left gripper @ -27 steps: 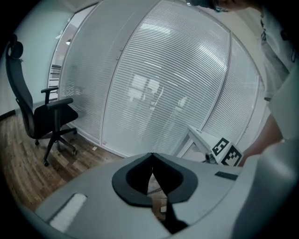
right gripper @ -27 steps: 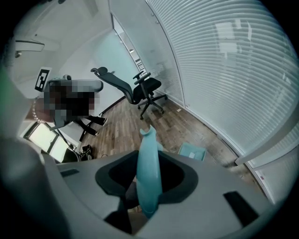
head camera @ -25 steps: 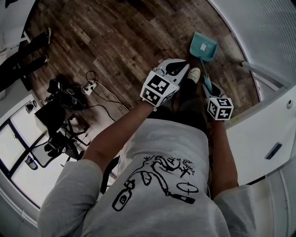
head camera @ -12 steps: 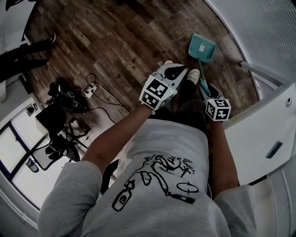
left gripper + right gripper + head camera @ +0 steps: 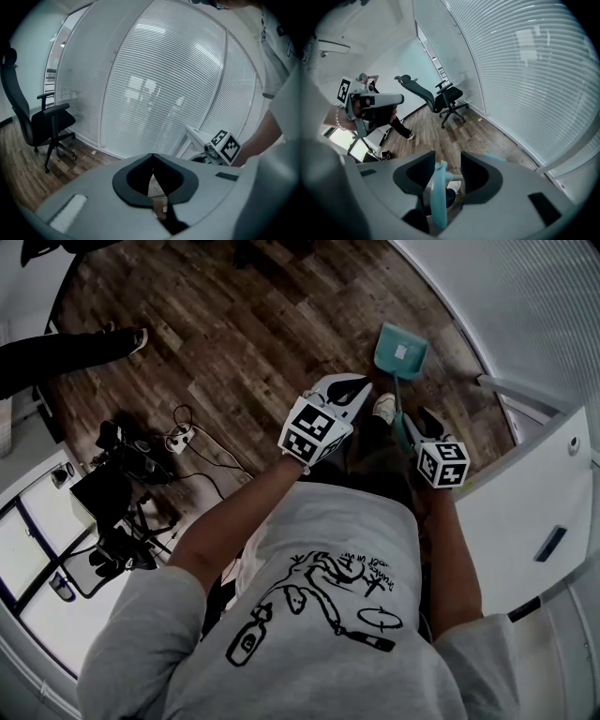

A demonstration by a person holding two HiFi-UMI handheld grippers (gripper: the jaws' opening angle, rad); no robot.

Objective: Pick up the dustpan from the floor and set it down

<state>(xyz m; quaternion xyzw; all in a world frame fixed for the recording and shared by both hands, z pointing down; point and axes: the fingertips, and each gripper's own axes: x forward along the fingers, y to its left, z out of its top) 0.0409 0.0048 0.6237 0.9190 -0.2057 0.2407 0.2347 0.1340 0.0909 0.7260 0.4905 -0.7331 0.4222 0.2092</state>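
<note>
The teal dustpan (image 5: 400, 352) stands on the wooden floor near the glass wall, and its long handle (image 5: 397, 395) rises toward my right gripper (image 5: 411, 425). In the right gripper view the teal handle (image 5: 438, 199) sits between the jaws and leans on the left pad, with a clear gap to the right pad. These jaws have just been opening around the handle and now stand open. A corner of the pan (image 5: 494, 158) peeks over the right jaw. My left gripper (image 5: 359, 387) hangs beside it, shut on nothing, its fingertips (image 5: 152, 158) meeting.
A blind-covered glass wall (image 5: 525, 306) curves along the right, with a white desk (image 5: 534, 512) just beside my right arm. A black office chair (image 5: 440, 98) stands farther off. Cables and black equipment (image 5: 131, 451) lie at left. Another person's leg (image 5: 66, 348) reaches in.
The head view has shifted, so the dustpan sits a little lower in the picture. The other person's leg has come further in at the upper left. Both grippers stay close together.
</note>
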